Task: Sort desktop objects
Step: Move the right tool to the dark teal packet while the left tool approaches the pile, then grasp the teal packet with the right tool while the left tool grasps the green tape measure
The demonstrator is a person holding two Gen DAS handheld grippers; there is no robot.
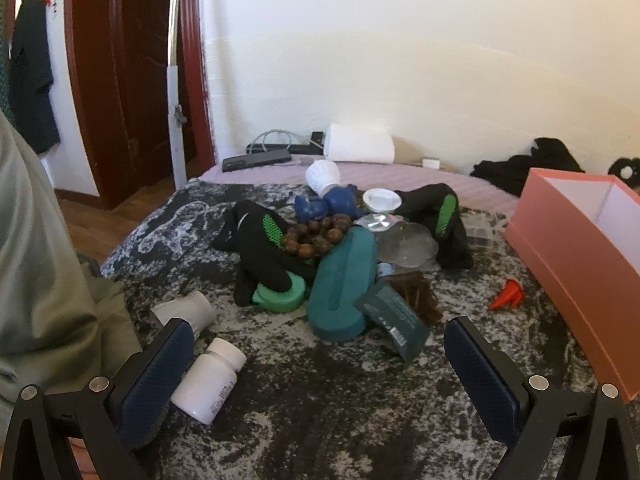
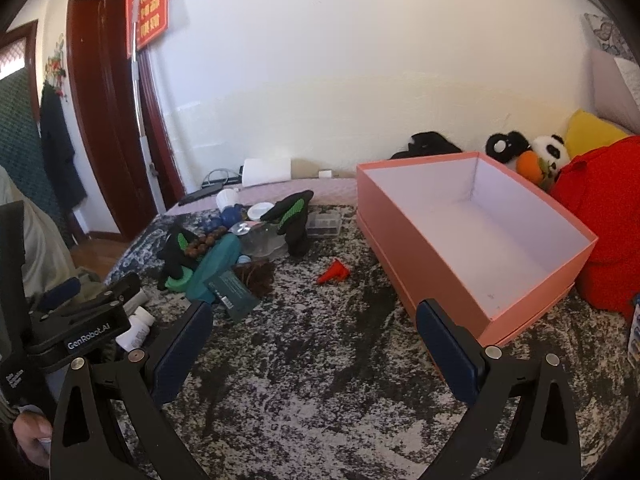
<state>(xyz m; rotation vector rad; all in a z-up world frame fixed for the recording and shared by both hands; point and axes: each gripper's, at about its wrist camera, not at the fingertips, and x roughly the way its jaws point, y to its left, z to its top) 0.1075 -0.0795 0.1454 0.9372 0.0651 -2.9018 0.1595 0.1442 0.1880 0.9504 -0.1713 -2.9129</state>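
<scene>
Hovering low over the grey-and-black patterned blanket (image 1: 320, 420), the left gripper (image 1: 320, 364) is held released, jaws spread wide, nothing between them. A white pill bottle (image 1: 210, 382) is seen lying on its side just beside the left finger. The right gripper (image 2: 314, 344) is likewise released and empty above the blanket. A clutter pile is seen ahead: teal case (image 1: 342, 284), wooden bead bracelet (image 1: 316, 236), black-and-green gloves (image 1: 264, 248), blue toy figure (image 1: 328, 204), dark teal packet (image 1: 394, 324). A small red funnel (image 2: 334, 272) is seen apart from the pile, between it and the open pink box (image 2: 404, 236), which stands on the right with its white inside bare.
</scene>
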